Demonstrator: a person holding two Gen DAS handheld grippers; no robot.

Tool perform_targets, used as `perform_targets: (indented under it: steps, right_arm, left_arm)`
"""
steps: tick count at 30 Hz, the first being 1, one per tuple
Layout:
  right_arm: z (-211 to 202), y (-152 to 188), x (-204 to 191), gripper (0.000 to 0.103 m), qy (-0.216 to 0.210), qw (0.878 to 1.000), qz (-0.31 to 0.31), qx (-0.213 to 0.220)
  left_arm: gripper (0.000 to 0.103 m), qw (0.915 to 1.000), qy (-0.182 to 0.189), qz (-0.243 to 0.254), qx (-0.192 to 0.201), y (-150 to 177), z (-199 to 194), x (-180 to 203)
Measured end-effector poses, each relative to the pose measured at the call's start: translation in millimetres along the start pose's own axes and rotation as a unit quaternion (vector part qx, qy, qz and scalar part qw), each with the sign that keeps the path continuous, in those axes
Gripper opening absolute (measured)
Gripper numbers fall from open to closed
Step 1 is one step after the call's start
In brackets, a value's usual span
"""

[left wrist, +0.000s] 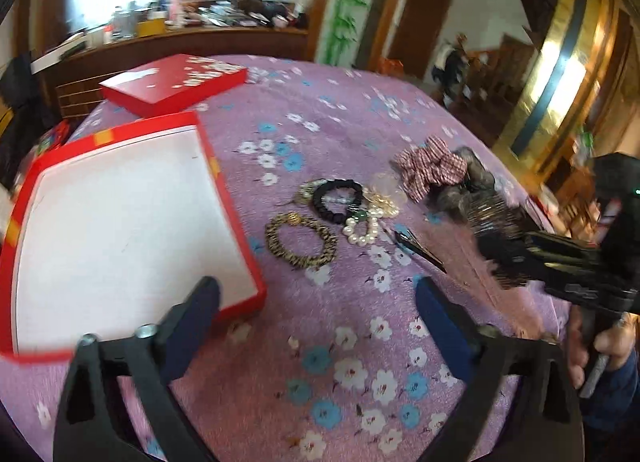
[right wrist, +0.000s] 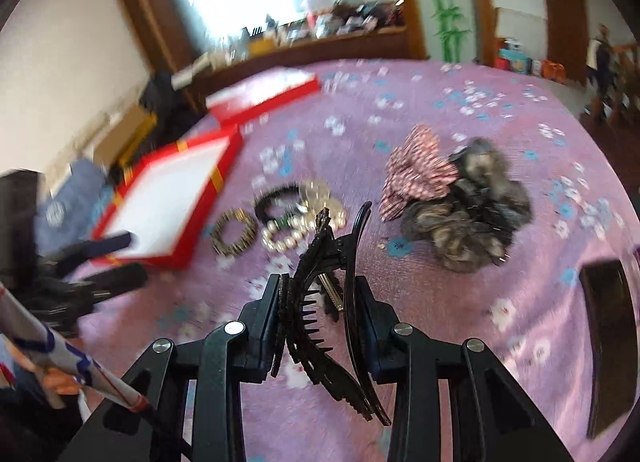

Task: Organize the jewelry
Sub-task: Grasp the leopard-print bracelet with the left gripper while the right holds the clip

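While our right gripper (right wrist: 318,336) clamps the black hair clip (right wrist: 320,302) above the cloth, our left gripper (left wrist: 318,302) hangs open beside the red box (left wrist: 132,222), whose white floor is bare; bracelets (left wrist: 300,238) and scrunchies (right wrist: 460,198) await, so we've barely begun.

We see a bed covered in a purple spread (left wrist: 344,110) printed with white and blue flowers. On it lie an open red box with a white inside (left wrist: 120,230), its red lid (left wrist: 172,82) just beyond, and a cluster of a gold-and-black bracelet (left wrist: 301,240), a black hair tie (left wrist: 336,200) and a pearl bracelet (left wrist: 362,228). Near them sit a red checked scrunchie (right wrist: 412,174) touching a grey-brown scrunchie (right wrist: 472,218), and a dark flat object (right wrist: 608,342) well apart at the edge
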State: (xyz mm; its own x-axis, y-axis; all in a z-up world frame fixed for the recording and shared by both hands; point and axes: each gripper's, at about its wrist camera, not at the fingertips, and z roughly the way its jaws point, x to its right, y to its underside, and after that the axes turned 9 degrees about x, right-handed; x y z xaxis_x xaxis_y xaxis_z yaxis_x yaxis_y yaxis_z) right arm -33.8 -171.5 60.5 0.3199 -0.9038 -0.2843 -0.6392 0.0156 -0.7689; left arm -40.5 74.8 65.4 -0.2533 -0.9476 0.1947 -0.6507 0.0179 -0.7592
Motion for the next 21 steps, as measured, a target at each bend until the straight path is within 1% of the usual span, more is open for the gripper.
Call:
perform_targets:
  steps: [1, 2, 4, 5, 6, 7, 10, 12, 14, 15, 16, 18, 21]
  right_arm:
    - [-7, 0, 2, 0.037, -0.001, 1.0, 0.013, 0.01]
    - [-14, 0, 3, 0.037, 0.0, 0.999, 0.025, 0.02]
    - [-28, 1, 5, 0.037, 0.007, 0.998, 0.039, 0.039]
    - [-33, 2, 6, 0.037, 0.01, 0.998, 0.042, 0.045]
    - [-37, 2, 6, 0.037, 0.011, 0.998, 0.046, 0.05]
    - [-41, 2, 7, 0.037, 0.011, 0.997, 0.049, 0.054]
    - [-50, 3, 8, 0.037, 0.012, 0.997, 0.053, 0.06]
    - [-53, 2, 8, 0.038, 0.016, 0.996, 0.054, 0.065]
    - [-54, 4, 9, 0.038, 0.011, 0.996, 0.059, 0.066]
    - [-54, 4, 10, 0.038, 0.01, 0.996, 0.06, 0.066]
    - [-55, 6, 11, 0.038, 0.009, 0.996, 0.061, 0.067]
    - [-56, 8, 11, 0.038, 0.007, 0.996, 0.06, 0.067]
    - [-59, 10, 11, 0.038, 0.006, 0.996, 0.06, 0.067]
  left_arm:
    - [0.073, 1.0, -0.001, 0.003, -0.008, -5, 5, 1]
    - [0.069, 0.9998, 0.003, 0.006, -0.018, -10, 12, 2]
    - [0.055, 0.9991, 0.012, 0.009, -0.039, -17, 24, 2]
    - [0.053, 0.9988, 0.014, 0.006, -0.046, -21, 29, 2]
    - [0.052, 0.9984, 0.021, 0.008, -0.052, -22, 33, 2]
    - [0.051, 0.9969, 0.033, 0.014, -0.07, -25, 40, 4]
    - [0.051, 0.9933, 0.051, 0.027, -0.1, -29, 52, 8]
    - [0.051, 0.9924, 0.039, 0.042, -0.109, -29, 58, 11]
    - [0.051, 0.99, 0.035, 0.067, -0.119, -26, 67, 17]
    - [0.051, 0.9894, 0.026, 0.073, -0.123, -24, 71, 18]
    - [0.051, 0.9889, 0.014, 0.08, -0.125, -23, 75, 20]
    - [0.051, 0.987, 0.01, 0.099, -0.126, -19, 80, 25]
    - [0.051, 0.9844, -0.013, 0.12, -0.128, -12, 91, 28]
